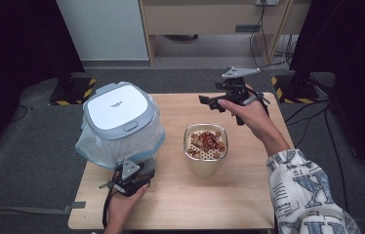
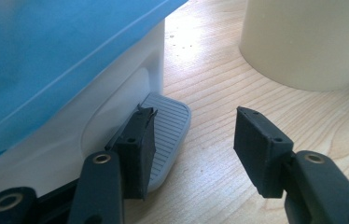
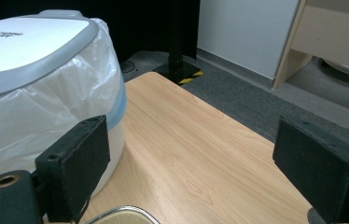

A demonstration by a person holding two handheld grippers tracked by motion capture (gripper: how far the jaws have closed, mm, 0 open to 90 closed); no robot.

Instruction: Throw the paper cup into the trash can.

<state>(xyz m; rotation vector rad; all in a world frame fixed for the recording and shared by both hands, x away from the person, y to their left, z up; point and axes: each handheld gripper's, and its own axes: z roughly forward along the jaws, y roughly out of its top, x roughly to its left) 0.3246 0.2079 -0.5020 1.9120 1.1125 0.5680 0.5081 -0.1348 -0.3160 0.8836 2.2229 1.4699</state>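
A pale wooden worktop (image 1: 180, 195) with a fine, straight grain stands on grey carpet; its bare boards run lighter where light falls beside the bin. The landmark here is the pedal bin (image 1: 121, 124), a white body with a grey-rimmed white lid, shut, and a clear-to-blue liner bag bulging out under the lid; it stands at the worktop's left half, toward the far edge. Its grey ribbed foot pedal (image 2: 165, 135) juts from the base onto the wood on the near side.

The left gripper (image 1: 132, 176) sits low at the bin's near side, held by a hand coming in from the worktop's near edge. Its jaws stand wide apart with nothing between them; one pad hangs over the pedal, the other over bare wood beside it.

To the right of the bin, near it but apart, stands a cream cup (image 1: 206, 155) with a metal rim, filled with reddish-brown nuts or dried fruit.

The right gripper (image 1: 209, 101) is held in the air beyond the cup, to the right of the bin, pointing toward the bin. Its jaws are open and hold nothing.

Behind the bin, past the worktop's far edge, lie dark stand bases marked with yellow-black hazard tape (image 1: 89, 90), a white panel, a light wooden cabinet (image 1: 210, 19) and trailing black cables.
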